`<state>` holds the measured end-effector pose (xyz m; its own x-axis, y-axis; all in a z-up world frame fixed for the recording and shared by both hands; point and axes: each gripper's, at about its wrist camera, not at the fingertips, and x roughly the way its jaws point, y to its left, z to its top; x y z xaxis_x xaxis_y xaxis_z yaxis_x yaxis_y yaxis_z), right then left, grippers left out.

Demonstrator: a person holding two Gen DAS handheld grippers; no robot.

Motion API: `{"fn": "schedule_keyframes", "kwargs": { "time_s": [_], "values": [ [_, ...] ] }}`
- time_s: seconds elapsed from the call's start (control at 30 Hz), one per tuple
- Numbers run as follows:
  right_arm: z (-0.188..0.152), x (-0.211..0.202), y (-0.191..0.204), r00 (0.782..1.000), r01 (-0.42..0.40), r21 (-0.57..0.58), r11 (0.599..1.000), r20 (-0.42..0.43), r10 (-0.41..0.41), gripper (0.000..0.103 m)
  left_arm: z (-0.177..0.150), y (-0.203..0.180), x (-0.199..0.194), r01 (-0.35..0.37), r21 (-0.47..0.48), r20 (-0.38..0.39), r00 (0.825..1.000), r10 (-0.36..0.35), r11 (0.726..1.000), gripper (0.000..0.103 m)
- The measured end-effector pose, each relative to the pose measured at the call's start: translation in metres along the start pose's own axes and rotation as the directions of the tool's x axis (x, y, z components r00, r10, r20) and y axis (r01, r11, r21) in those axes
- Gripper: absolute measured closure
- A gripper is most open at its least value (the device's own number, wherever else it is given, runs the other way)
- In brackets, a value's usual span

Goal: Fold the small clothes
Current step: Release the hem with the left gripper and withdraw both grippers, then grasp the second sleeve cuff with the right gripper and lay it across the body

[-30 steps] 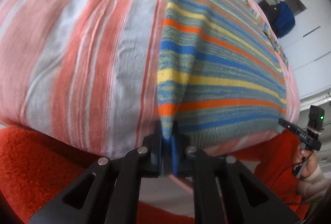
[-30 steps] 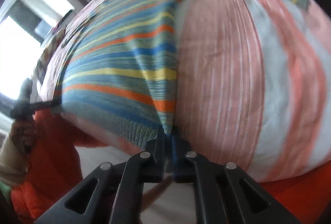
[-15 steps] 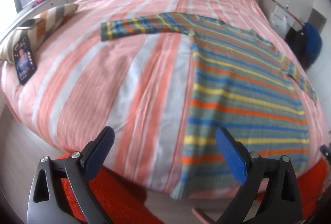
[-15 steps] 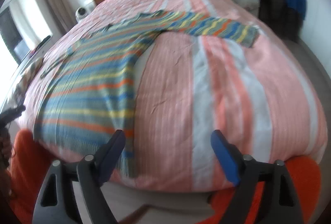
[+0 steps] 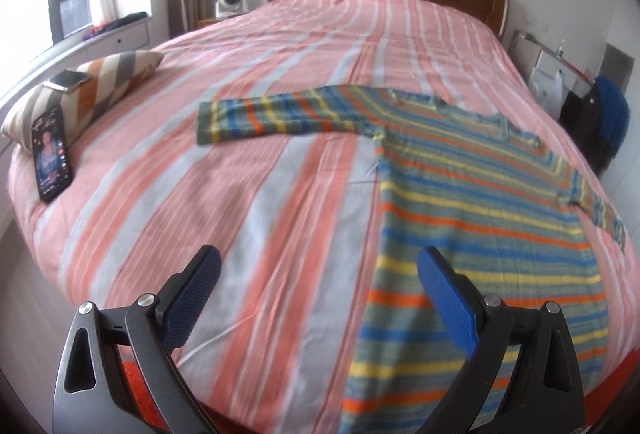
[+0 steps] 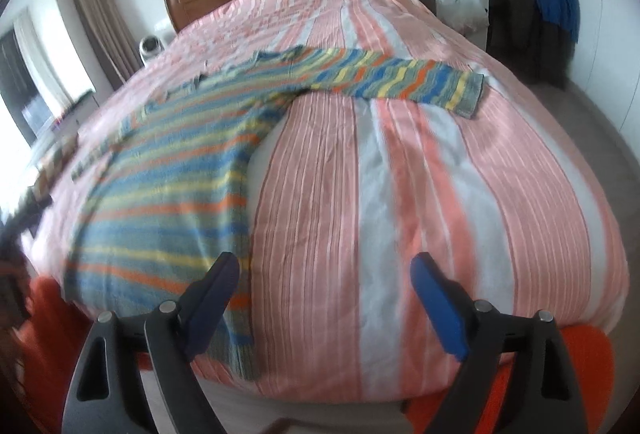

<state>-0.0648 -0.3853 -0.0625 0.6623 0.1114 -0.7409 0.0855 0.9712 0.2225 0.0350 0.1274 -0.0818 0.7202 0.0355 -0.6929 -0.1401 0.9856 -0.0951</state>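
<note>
Both grippers' fingers [image 5: 444,298] [image 6: 436,302] apart, empty, striped sweater [image 5: 480,201] [image 6: 168,185] flat on bed [image 5: 248,193] beyond

Striped sweater [image 5: 472,201] flat on pink-striped bed [image 5: 280,193], one sleeve out sideways. Left gripper [image 5: 318,270] spread wide, empty. Phone [image 5: 52,153] against pillow [image 5: 100,85].

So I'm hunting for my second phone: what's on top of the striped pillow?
A phone lies face down on top of the striped pillow. A second phone, screen lit, leans against its front. Whatever is under the pillow is hidden.
</note>
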Motion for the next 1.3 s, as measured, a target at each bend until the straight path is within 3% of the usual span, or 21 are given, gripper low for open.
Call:
{"fn": "schedule_keyframes", "kwargs": {
  "time_s": [0.1, 0.23, 0.3, 0.4, 0.47, 0.6, 0.9, 0.93, 1.03, 1.1, 1.17, 1.3],
  "values": [
    [0.037, -0.001, -0.035, 0.997, -0.042, 0.088, 0.995, 0.064, 0.037, 0.016, -0.003, 0.001, 0.0, 0.026, -0.023, 0.018, 0.999, -0.026, 0.999, 0.004],
    [0.093, 0.019, -0.111, 0.994, -0.067, 0.28, 0.958, 0.097, 0.041, 0.016, -0.011, 0.007, -0.001, -0.001, -0.026, 0.031, 1.0, 0.002, 1.0, 0.004],
    [0.111, 0.035, -0.147, 0.993, -0.097, 0.403, 0.91, 0.101, 0.061, 0.016, -0.015, 0.012, 0.0, -0.017, -0.037, 0.036, 0.999, 0.018, 0.999, 0.004],
    [0.123, 0.073, -0.19, 0.981, -0.193, 0.572, 0.797, 0.089, 0.173, 0.02, -0.018, 0.019, 0.004, -0.043, -0.054, 0.023, 0.999, 0.045, 0.998, 0.004],
    [0.125, 0.089, -0.199, 0.984, -0.172, 0.606, 0.777, 0.068, 0.165, 0.027, -0.019, 0.024, 0.007, -0.057, -0.06, 0.016, 0.998, 0.058, 0.997, 0.004],
    [0.133, 0.11, -0.202, 0.992, -0.122, 0.581, 0.805, 0.046, 0.117, 0.038, -0.021, 0.03, 0.013, -0.085, -0.064, 0.007, 0.996, 0.086, 0.994, 0.004],
    [0.141, 0.136, -0.206, 0.988, -0.139, 0.613, 0.778, 0.037, 0.148, 0.045, -0.03, 0.032, 0.031, -0.105, -0.065, -0.039, 0.994, 0.103, 0.992, 0.004],
    [0.143, 0.138, -0.205, 0.989, -0.134, 0.608, 0.783, 0.027, 0.149, 0.052, -0.03, 0.032, 0.032, -0.104, -0.063, -0.042, 0.994, 0.101, 0.993, 0.004],
    [0.15, 0.149, -0.201, 0.987, -0.111, 0.581, 0.806, -0.03, 0.157, 0.098, -0.03, 0.032, 0.033, -0.103, -0.062, -0.045, 0.994, 0.1, 0.993, 0.004],
    [0.161, 0.146, -0.188, 0.998, 0.027, 0.491, 0.871, -0.067, 0.007, 0.099, -0.03, 0.034, 0.033, -0.104, -0.068, -0.041, 0.994, 0.102, 0.992, 0.004],
    [0.169, 0.142, -0.175, 0.986, 0.167, 0.396, 0.903, -0.076, -0.15, 0.101, -0.03, 0.038, 0.033, -0.106, -0.084, -0.038, 0.994, 0.103, 0.991, 0.004],
    [0.172, 0.152, -0.169, 0.968, 0.249, 0.364, 0.898, -0.115, -0.221, 0.101, -0.031, 0.049, 0.035, -0.105, -0.134, -0.047, 0.994, 0.1, 0.985, 0.004]
  ]
}}
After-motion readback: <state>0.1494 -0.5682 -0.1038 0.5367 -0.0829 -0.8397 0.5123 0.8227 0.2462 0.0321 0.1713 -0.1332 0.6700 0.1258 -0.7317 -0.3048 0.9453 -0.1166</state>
